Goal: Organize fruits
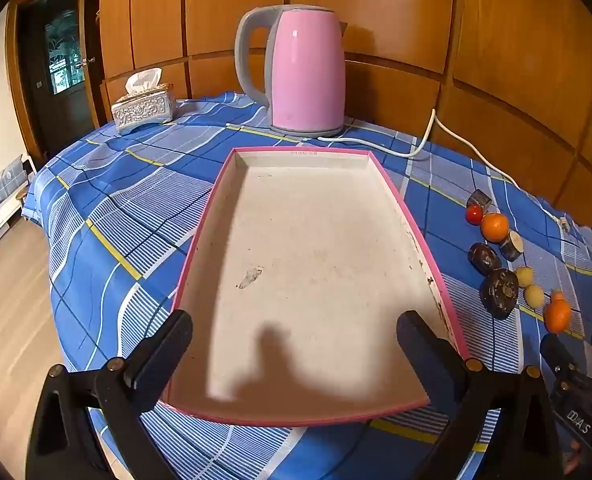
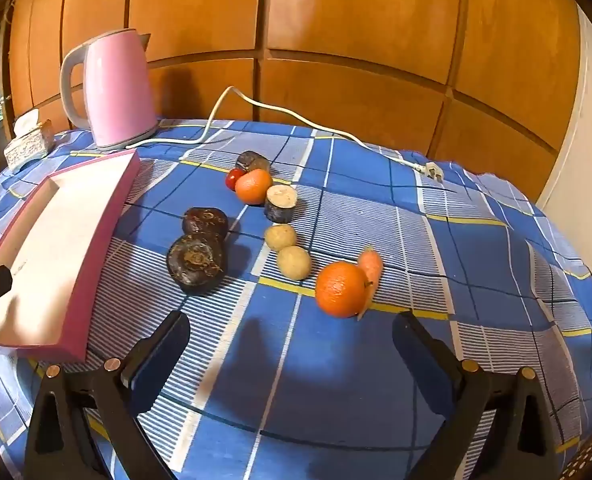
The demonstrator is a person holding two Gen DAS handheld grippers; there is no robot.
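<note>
Both grippers wide open, nothing held: left gripper (image 1: 293,344) hovers over the empty pink tray (image 1: 392,184), right gripper (image 2: 289,342) sits just short of the near orange (image 2: 340,289). Fruit & veg lie loose on cloth, right of tray. Best approach: straddle the orange w/o nudging the carrot (image 2: 371,266) touching it
</note>
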